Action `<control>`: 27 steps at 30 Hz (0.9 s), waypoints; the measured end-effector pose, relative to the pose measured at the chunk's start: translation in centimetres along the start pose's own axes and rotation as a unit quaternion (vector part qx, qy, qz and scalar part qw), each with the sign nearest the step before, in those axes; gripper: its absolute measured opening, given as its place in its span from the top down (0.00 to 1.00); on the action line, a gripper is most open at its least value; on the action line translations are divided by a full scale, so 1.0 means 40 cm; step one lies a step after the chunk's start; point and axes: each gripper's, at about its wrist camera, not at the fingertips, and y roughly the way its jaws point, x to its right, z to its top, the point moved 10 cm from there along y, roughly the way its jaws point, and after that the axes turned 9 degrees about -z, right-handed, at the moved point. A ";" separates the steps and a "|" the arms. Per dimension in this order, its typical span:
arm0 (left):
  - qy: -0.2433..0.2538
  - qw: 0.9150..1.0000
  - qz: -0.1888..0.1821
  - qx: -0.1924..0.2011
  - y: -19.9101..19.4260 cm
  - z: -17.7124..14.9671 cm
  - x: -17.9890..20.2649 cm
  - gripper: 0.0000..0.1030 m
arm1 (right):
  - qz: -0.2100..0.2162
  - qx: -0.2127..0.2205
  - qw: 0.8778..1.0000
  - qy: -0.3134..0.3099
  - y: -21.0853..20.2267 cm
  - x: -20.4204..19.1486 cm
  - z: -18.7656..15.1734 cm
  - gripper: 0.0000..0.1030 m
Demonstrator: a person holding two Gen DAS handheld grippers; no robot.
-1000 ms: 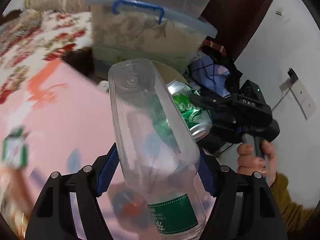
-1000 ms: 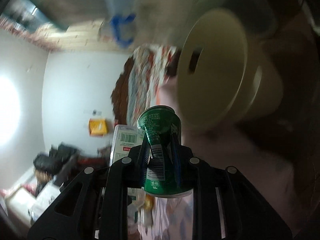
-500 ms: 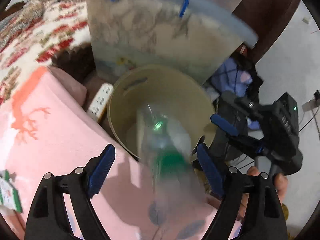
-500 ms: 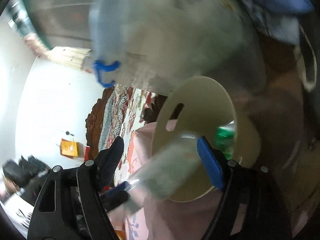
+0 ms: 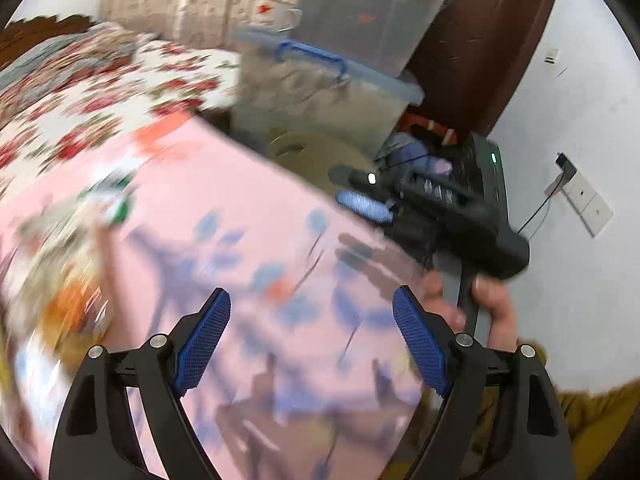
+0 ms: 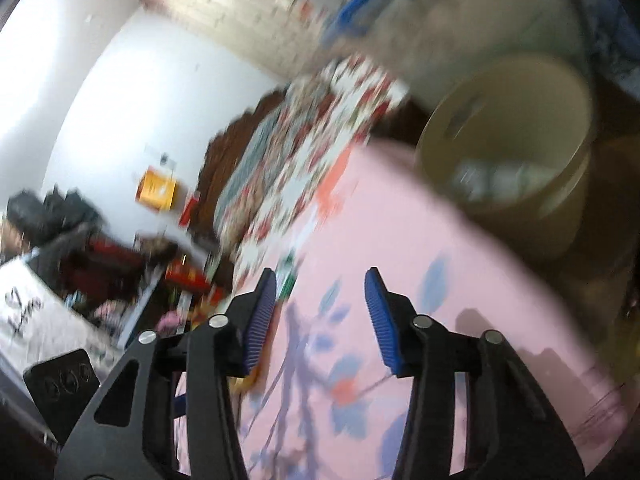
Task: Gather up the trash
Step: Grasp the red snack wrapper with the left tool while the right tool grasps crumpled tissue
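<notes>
Left gripper (image 5: 310, 338): jaws spread wide, nothing between the blue pads (image 5: 202, 344). It hangs over the pink sheet (image 5: 240, 240) of the bed. Ahead and slightly right of it, past the sheet edge, the rim of the beige bin (image 5: 320, 150) shows. Behind the bin stands a clear box (image 5: 320, 96) with a blue handle. Ahead and to the left lies blurred trash (image 5: 112, 200) on the sheet (green-and-white item; type cannot be told).

Right gripper (image 6: 320, 316): jaws parted, nothing held. It also sits over the pink sheet (image 6: 400, 240). The bin (image 6: 568, 184) is ahead and to its right, just beside the bed edge, with pale, blurred items (image 6: 496, 180) inside it at the bottom. In the left wrist view the right gripper (image 5: 360, 204) appears ahead-right, near the bin, held by the right hand (image 5: 484, 308).

A floral quilt (image 6: 304, 128) lies beyond the sheet.
</notes>
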 end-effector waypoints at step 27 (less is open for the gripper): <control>-0.295 0.917 0.241 0.117 -0.571 -0.488 -0.621 0.36 | -0.011 -0.146 0.902 -0.406 0.309 -0.657 -0.666 0.53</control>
